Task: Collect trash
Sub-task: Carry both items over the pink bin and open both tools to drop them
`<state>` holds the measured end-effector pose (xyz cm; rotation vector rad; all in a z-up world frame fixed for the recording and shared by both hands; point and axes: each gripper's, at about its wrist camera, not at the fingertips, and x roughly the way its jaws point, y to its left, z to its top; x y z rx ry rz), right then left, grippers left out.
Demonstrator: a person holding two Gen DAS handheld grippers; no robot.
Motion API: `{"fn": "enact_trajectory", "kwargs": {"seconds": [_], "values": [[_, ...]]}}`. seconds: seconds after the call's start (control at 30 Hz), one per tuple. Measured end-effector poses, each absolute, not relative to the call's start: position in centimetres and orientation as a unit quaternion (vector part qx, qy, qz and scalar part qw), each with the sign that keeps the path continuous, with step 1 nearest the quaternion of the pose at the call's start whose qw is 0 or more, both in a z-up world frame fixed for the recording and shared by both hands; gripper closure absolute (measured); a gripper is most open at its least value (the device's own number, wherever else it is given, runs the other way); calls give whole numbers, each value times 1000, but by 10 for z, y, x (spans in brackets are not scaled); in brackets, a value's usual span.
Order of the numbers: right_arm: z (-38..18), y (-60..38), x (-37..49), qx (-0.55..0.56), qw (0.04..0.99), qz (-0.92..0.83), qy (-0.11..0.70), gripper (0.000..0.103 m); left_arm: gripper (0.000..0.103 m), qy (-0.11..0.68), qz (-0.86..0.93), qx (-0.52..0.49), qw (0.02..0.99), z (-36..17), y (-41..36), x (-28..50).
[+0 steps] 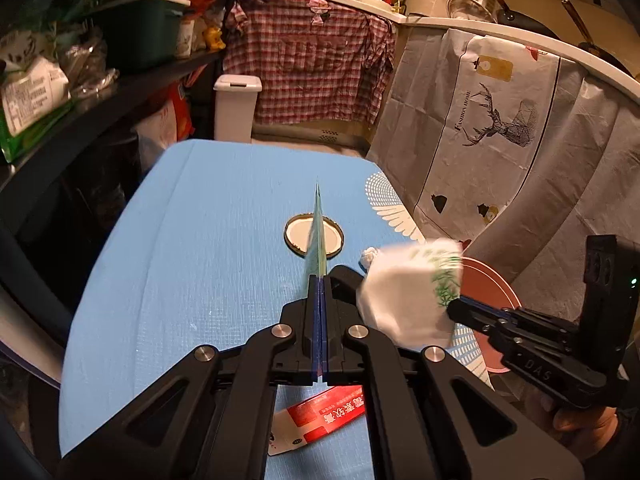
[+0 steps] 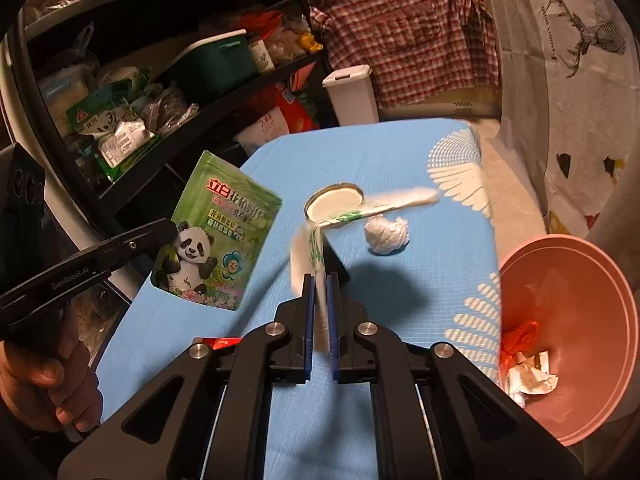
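Note:
My left gripper (image 1: 320, 280) is shut on a green pouch with a panda print (image 2: 216, 232), which its own camera sees edge-on (image 1: 317, 232). The pouch hangs above the left edge of the blue table (image 1: 192, 264). My right gripper (image 2: 320, 280) is shut on a white plastic wrapper with green print (image 2: 316, 240), lifted over the table and blurred. In the left wrist view that wrapper (image 1: 404, 292) hangs from the right gripper (image 1: 454, 306). On the table lie a round jar lid (image 2: 332, 202), a crumpled white tissue ball (image 2: 386, 234) and a red-and-white carton (image 1: 316, 416).
A pink basin (image 2: 580, 272) holding scraps of paper and an orange net sits off the table's right edge. A white lidded bin (image 2: 352, 96) stands beyond the far end. Crowded dark shelves (image 2: 160, 80) run along the left. Cloth curtains hang at the right and back.

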<state>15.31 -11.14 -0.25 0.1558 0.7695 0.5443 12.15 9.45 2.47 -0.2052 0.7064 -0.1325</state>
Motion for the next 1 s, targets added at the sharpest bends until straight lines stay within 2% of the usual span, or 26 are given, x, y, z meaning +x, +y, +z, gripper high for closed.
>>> {"fn": "enact_trajectory", "kwargs": {"seconds": [0.6,1.0], "values": [[59,-149,133,33,905,260,334,97,103,319,-64,-90,941,47,79,107],[44,-173,133,59,916,231,322,97,103,320,-71,-77,942,47,61,112]]}}
